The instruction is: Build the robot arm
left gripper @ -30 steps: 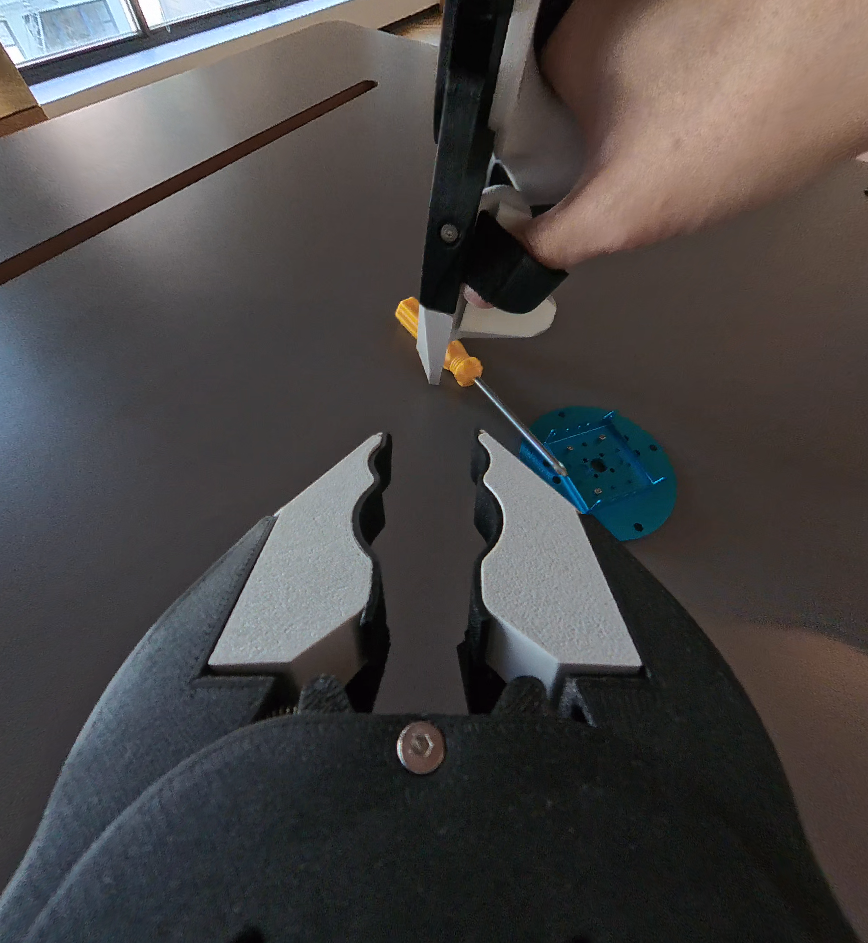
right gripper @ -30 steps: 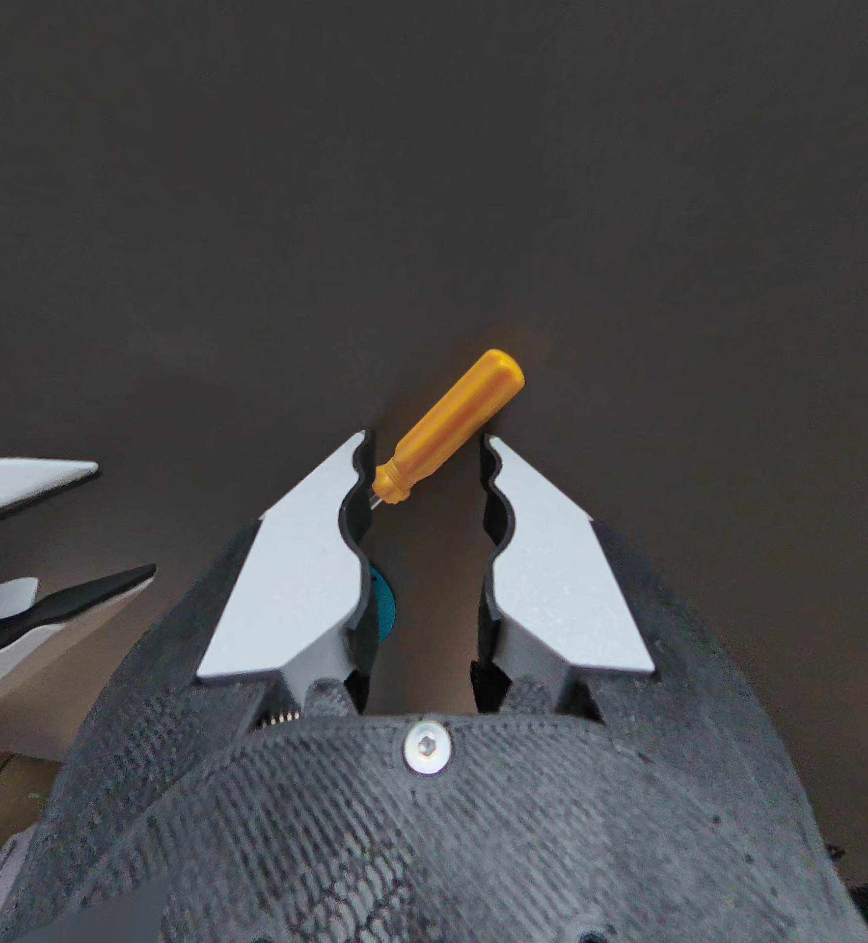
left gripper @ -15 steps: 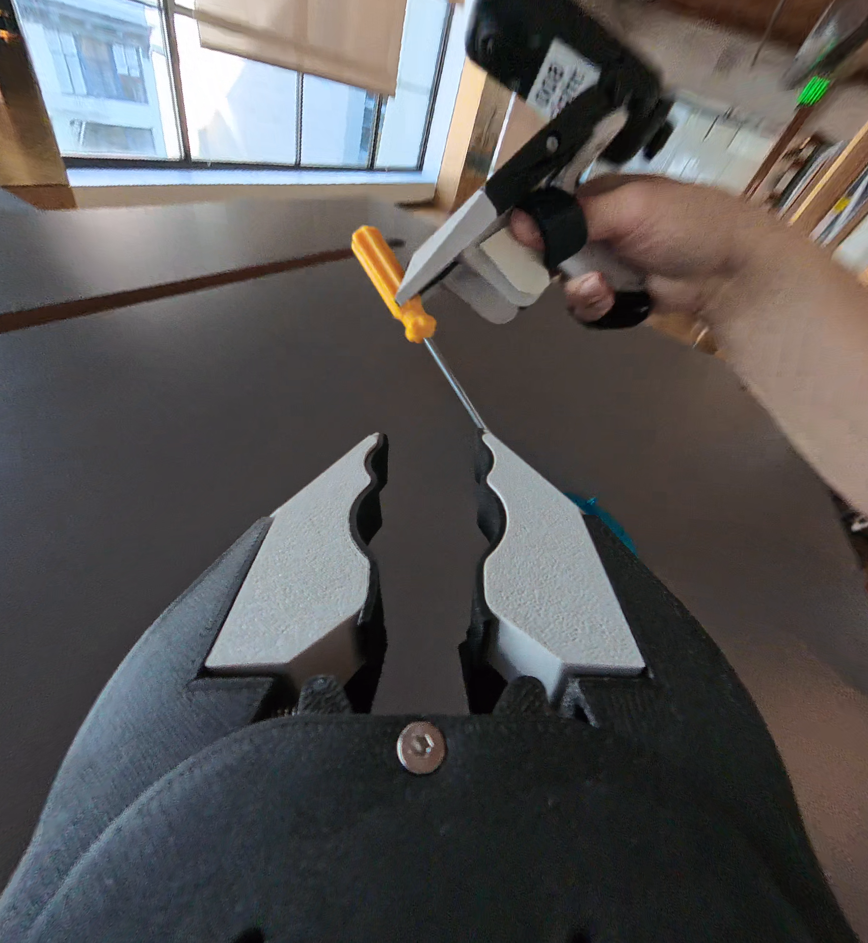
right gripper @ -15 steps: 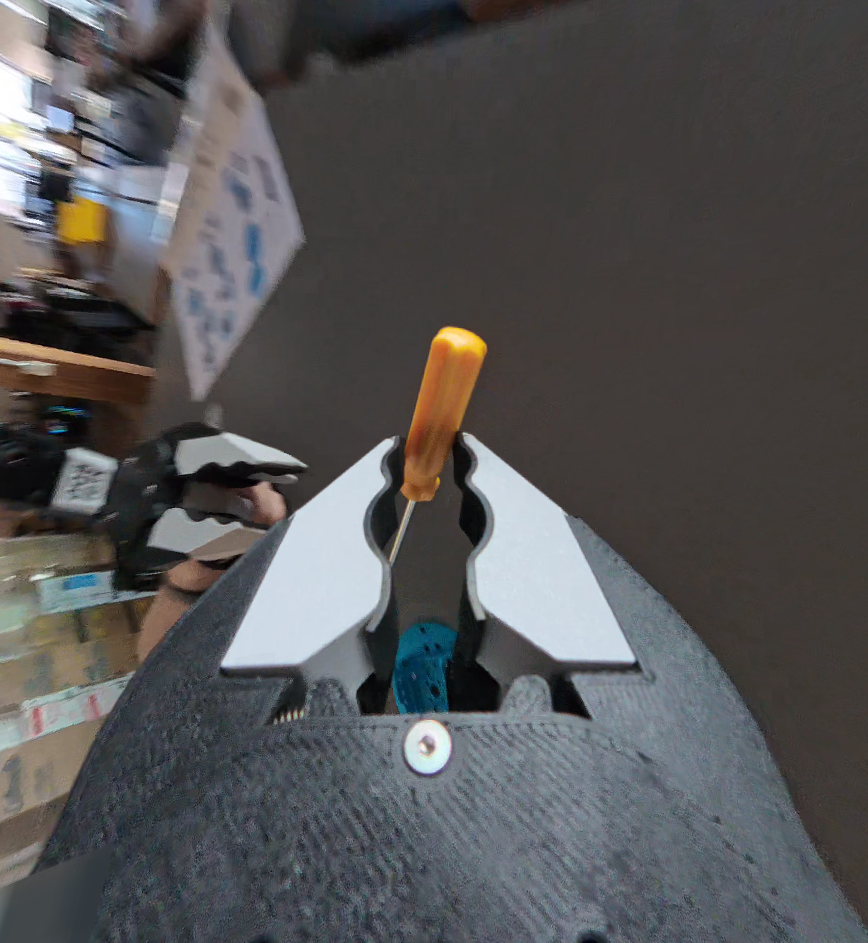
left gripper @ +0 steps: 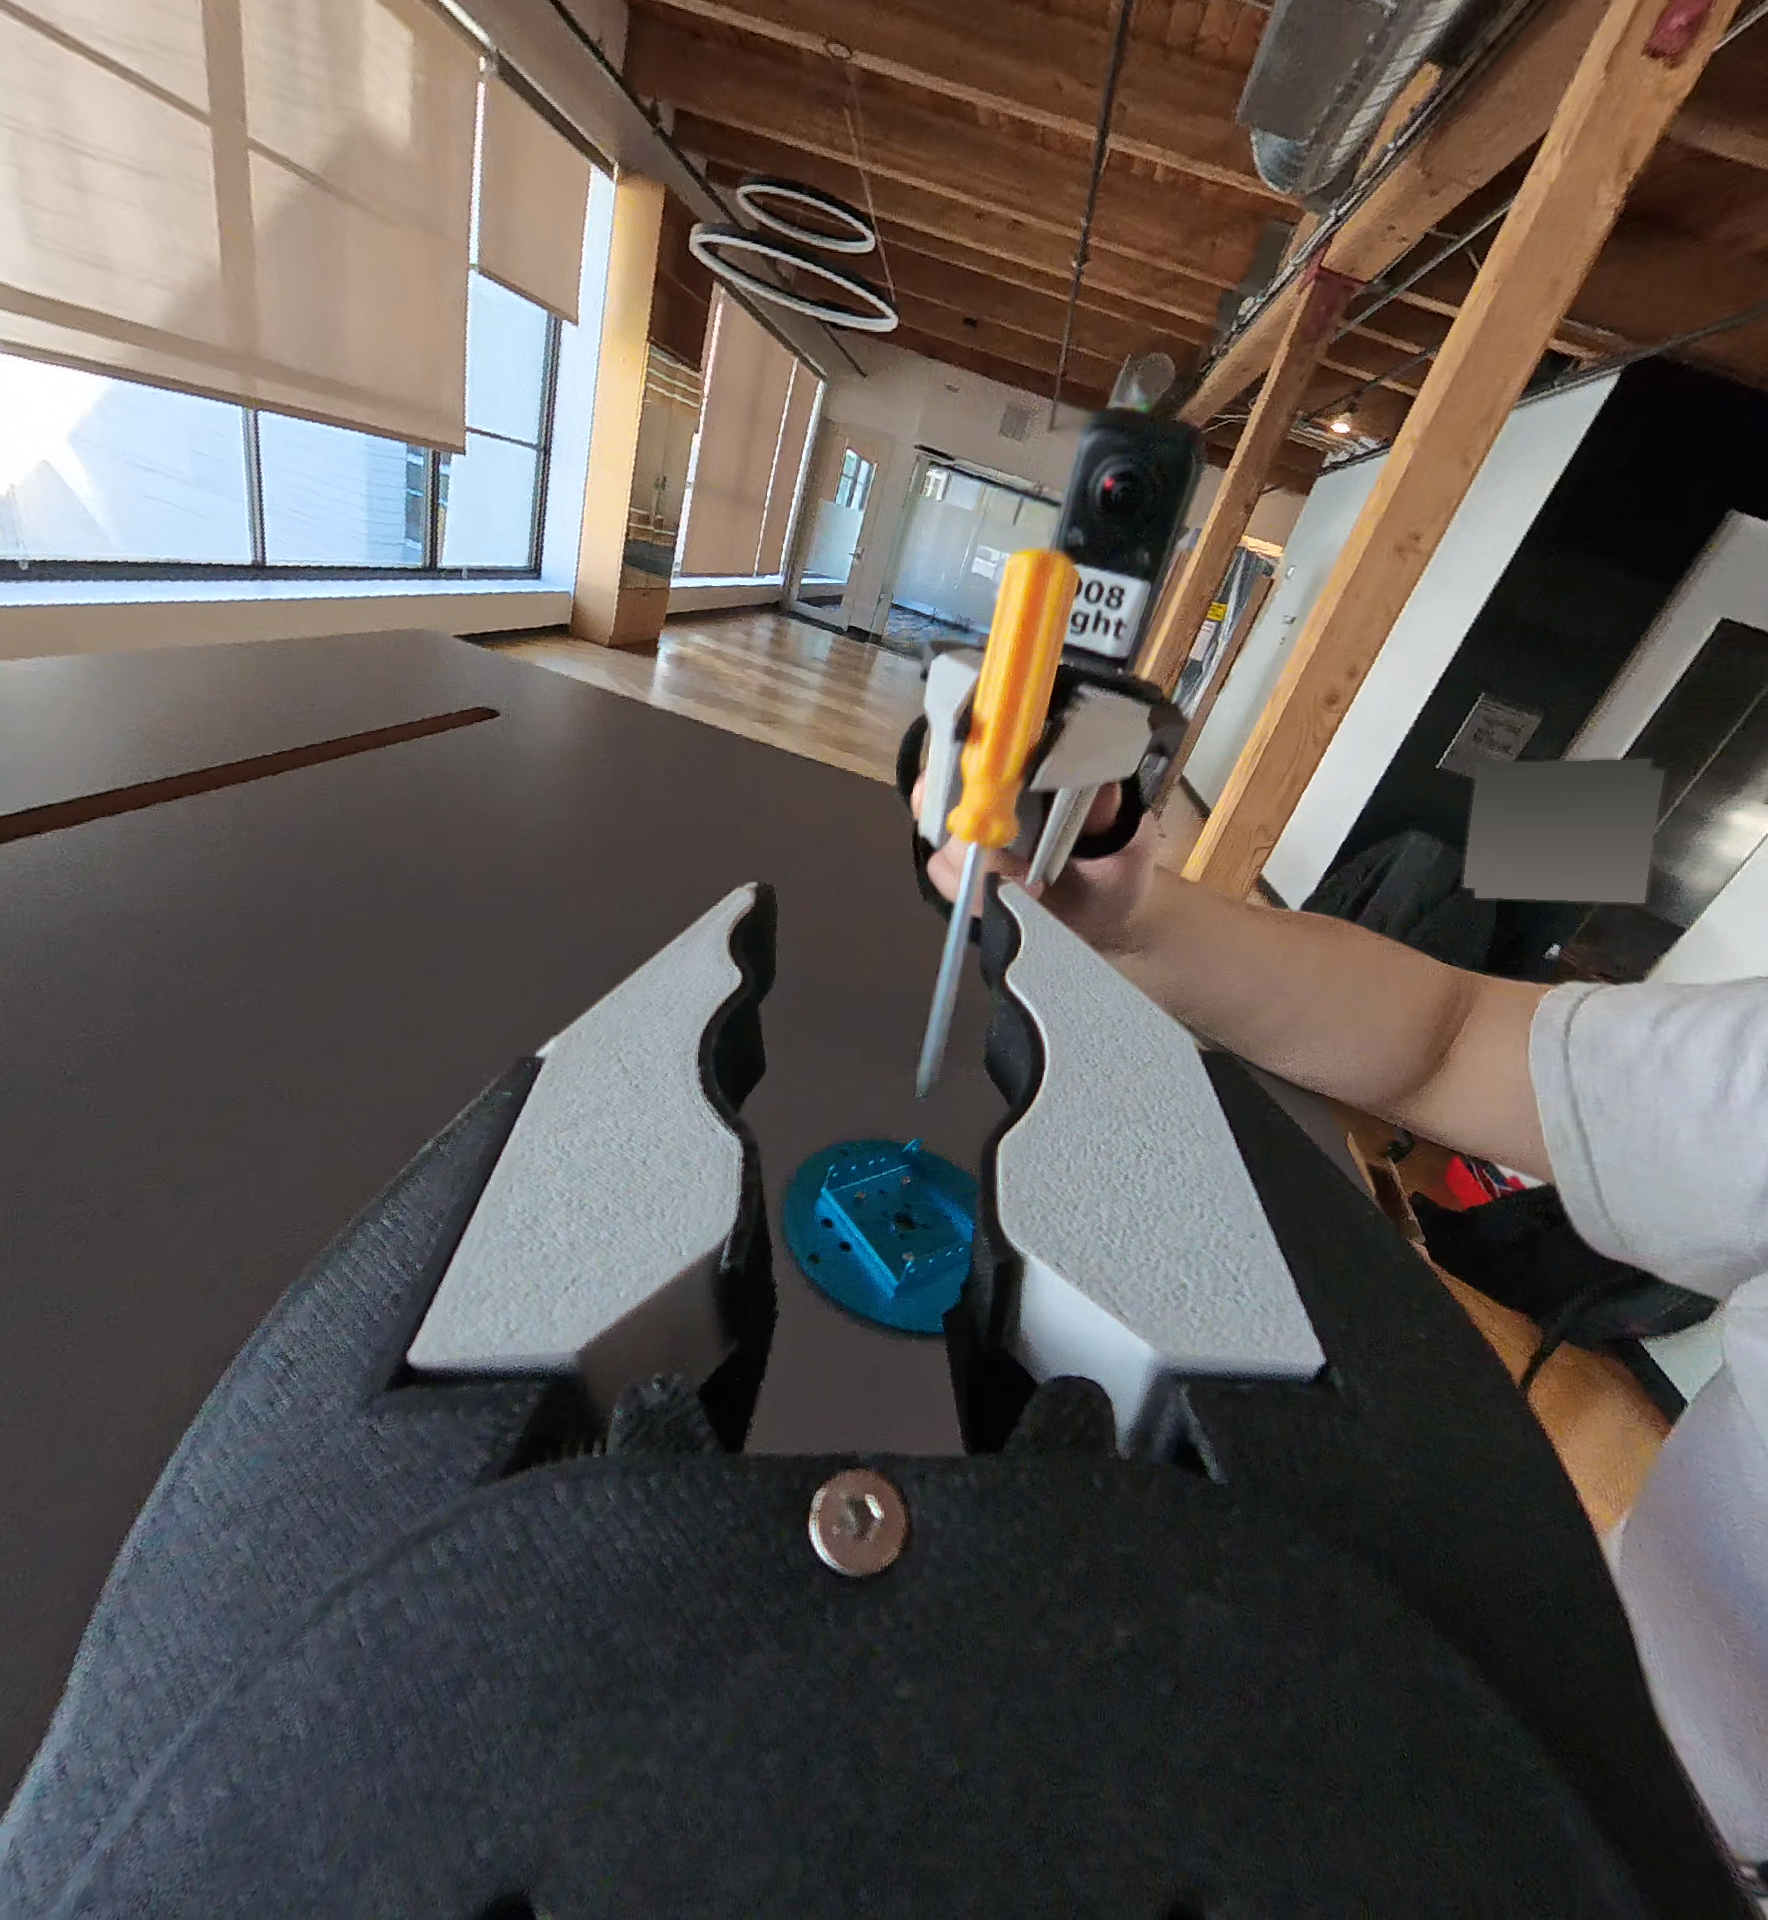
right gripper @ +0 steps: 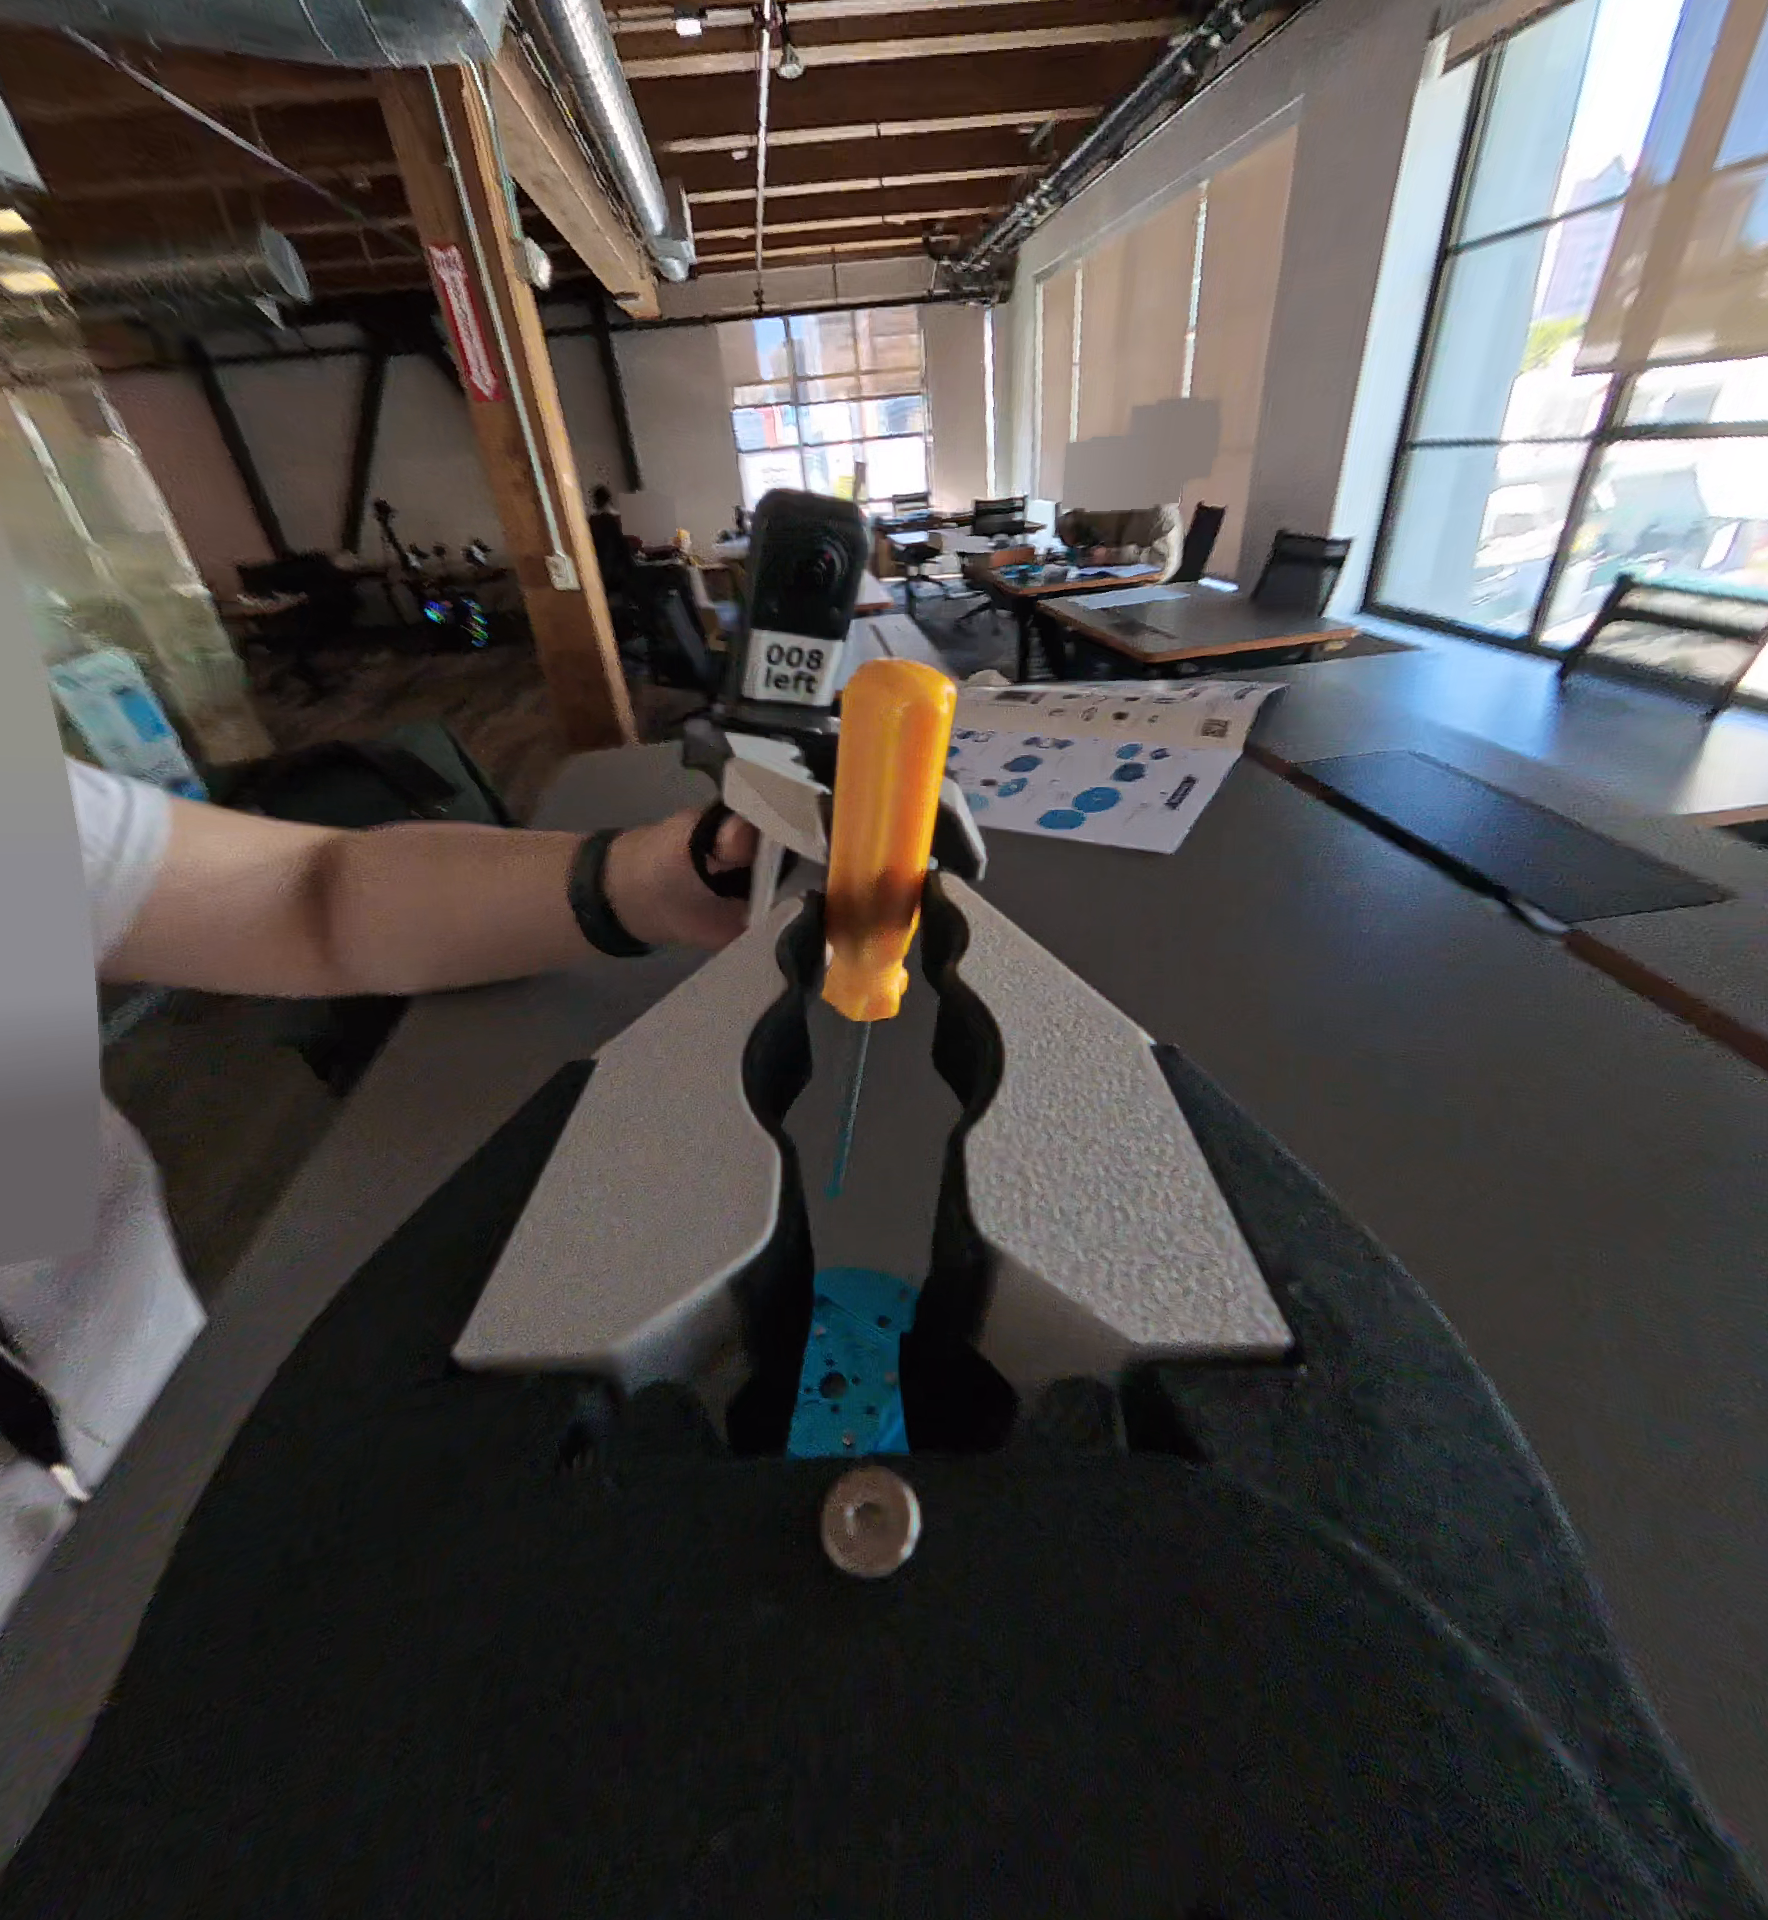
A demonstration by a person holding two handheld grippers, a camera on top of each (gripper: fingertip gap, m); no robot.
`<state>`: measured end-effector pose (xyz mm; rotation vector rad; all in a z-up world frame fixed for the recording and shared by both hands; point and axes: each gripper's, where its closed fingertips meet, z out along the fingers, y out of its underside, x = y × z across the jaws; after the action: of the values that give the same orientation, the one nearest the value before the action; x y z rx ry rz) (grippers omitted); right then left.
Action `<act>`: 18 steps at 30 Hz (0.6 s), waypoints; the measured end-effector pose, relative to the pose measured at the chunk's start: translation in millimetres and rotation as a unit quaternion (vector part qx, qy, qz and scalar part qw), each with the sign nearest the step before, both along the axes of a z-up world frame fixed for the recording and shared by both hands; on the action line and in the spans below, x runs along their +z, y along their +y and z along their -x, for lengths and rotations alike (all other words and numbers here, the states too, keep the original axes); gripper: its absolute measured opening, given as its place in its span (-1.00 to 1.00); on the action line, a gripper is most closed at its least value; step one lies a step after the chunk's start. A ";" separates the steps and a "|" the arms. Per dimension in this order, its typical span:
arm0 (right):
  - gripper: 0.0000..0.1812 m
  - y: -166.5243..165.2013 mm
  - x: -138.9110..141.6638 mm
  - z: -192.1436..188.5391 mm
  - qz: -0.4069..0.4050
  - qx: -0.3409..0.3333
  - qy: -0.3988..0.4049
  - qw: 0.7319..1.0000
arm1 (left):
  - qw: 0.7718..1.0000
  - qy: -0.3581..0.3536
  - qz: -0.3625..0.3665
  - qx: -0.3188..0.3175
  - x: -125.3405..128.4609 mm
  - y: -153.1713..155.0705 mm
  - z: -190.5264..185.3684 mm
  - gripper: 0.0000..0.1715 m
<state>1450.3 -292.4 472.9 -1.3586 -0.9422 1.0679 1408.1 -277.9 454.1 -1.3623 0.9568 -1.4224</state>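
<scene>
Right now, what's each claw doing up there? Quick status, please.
Right gripper shut on orange screwdriver, shaft pointing down. Left gripper open, empty. Blue round part on dark table below. Nothing between.

— What do the grippers look like?

— The left gripper (left gripper: pixel 875 935) has 2 pale grey, grainy fingers (left gripper: pixel 631 1153) with wavy black inner edges, set in a black textured body with 1 silver screw (left gripper: pixel 857 1523) at the centre. The right gripper (right gripper: pixel 864 925) is built the same, with its own screw (right gripper: pixel 869 1525).

— Anything mounted on them?

— Each carries a black camera (left gripper: pixel 1129 488) above a white label.

— And the person?

— A white short sleeve (left gripper: pixel 1690 1122), and a black band (right gripper: pixel 597 891) on the left wrist.
</scene>
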 end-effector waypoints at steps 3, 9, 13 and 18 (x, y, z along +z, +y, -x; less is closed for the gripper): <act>-0.82 -5.5 -12.2 1.6 -0.047 -0.018 -0.057 0.997 | 1.000 0.007 -0.017 -0.021 3.9 -16.3 -9.5 -0.53; -0.81 -12.1 -19.3 -4.2 -0.022 0.016 -0.018 0.999 | 0.997 0.008 -0.075 0.008 39.2 -24.7 -22.8 -0.51; -0.81 -6.5 -21.4 -16.7 -0.030 0.001 -0.023 0.999 | 0.988 0.052 -0.141 0.034 57.5 -13.0 -36.5 -0.53; -0.81 -4.2 -34.8 -12.4 -0.038 0.004 -0.050 0.998 | 0.990 0.058 -0.131 -0.015 44.4 -13.7 -58.8 -0.52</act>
<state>1462.7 -296.6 438.2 -1.3558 -1.0525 0.9669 1466.8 -291.6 498.5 -1.2491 1.2001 -1.2006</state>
